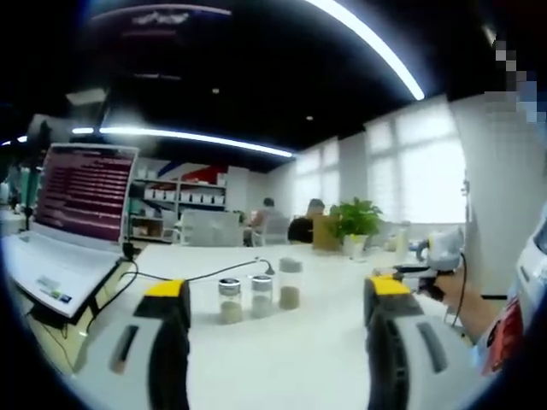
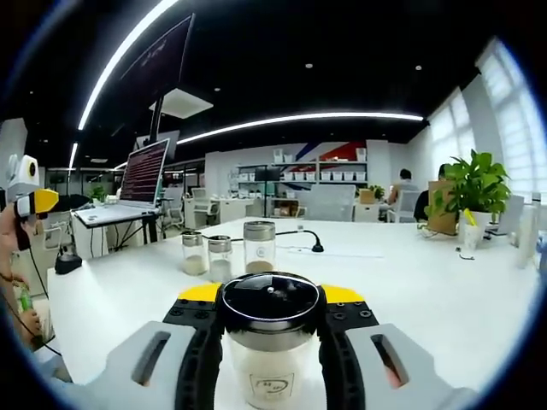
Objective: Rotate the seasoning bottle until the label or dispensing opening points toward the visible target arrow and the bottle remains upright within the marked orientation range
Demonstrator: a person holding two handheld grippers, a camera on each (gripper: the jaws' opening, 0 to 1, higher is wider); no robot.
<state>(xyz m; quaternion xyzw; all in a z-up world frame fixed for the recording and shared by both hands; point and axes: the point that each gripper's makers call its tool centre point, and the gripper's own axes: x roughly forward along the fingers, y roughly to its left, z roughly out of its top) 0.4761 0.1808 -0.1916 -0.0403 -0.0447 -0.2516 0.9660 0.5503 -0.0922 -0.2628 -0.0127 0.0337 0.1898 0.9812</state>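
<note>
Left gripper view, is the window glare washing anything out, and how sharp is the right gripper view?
Left gripper view: the windows blow out to white and the three small jars look soft; ceiling light strips bend with fisheye distortion. Right gripper view: the seasoning bottle in the right tool is crisp, with small glints on its dark lid; the edges curve.

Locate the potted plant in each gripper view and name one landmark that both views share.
Left gripper view: the potted plant stands right of centre, at the white table's far edge.
Right gripper view: the potted plant is at far right, near the windows.
Shared landmark: the open laptop on its stand.
</note>
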